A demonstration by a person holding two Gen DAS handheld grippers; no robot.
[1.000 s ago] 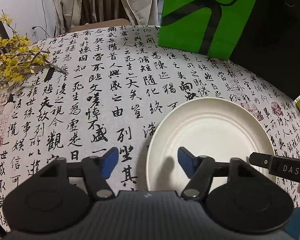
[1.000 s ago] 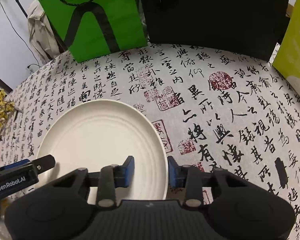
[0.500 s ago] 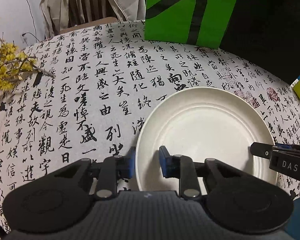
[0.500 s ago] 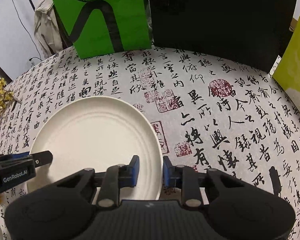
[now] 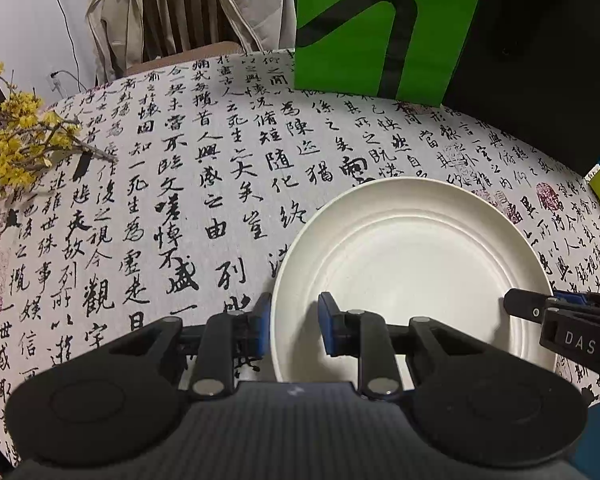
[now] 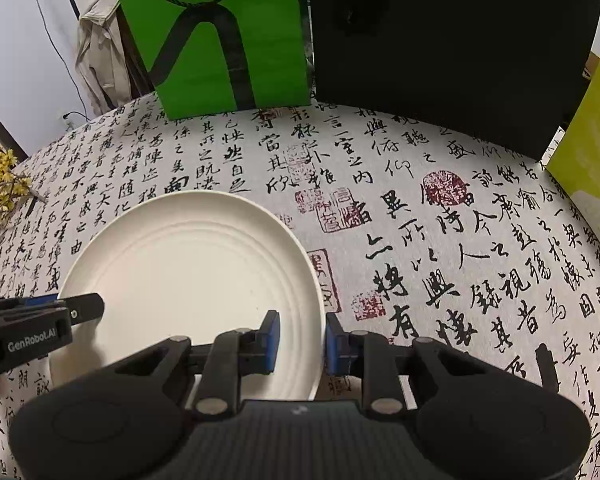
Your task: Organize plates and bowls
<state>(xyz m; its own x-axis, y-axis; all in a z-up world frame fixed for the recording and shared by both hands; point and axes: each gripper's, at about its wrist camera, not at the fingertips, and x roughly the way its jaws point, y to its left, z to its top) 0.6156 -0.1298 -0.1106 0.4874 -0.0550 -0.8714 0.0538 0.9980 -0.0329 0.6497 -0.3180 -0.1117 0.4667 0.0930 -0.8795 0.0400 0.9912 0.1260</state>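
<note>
I have the left tool [image 5: 290, 322] and right tool [image 6: 298, 338] each clamped on opposite rims of the white plate [image 5: 404, 264], which looks barely off the desk [image 5: 180, 184], so carrying and stacking it remain.

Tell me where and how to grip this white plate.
Grip the plate by its thin raised rim, from the near edge, one finger inside and one outside. It lies flat on the tablecloth, so only the rim offers purchase. The left gripper and right gripper already pinch opposite sides this way.
</note>
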